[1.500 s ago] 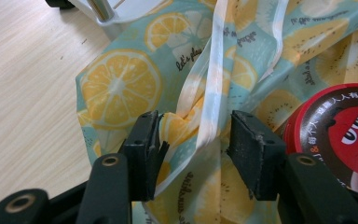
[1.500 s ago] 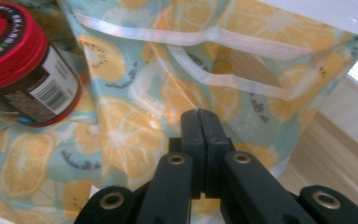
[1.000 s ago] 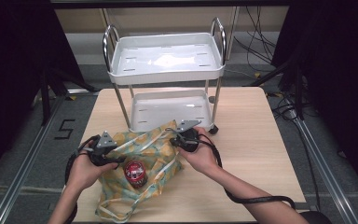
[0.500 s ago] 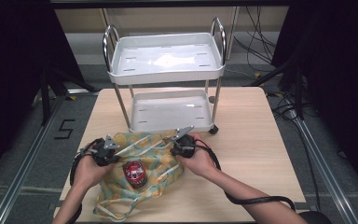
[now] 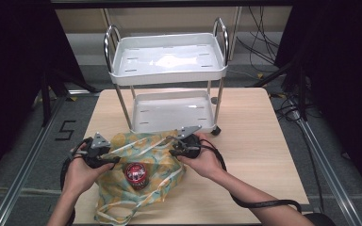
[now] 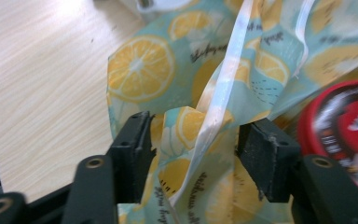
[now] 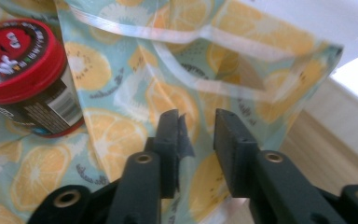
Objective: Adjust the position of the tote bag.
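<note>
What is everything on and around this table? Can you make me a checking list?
Surface: wooden table, pale, bare at the right.
Job's things: lemon-print bag lying rumpled; red-lidded can resting in it.
Clutter: white two-shelf cart standing on the table's far side.
Grippers: left gripper open, a bag fold between its jaws; right gripper open over the bag; both have just been opening.
Cables: black cable trailing from the right gripper; more on the floor.
Surroundings: dark floor, metal rails.
</note>
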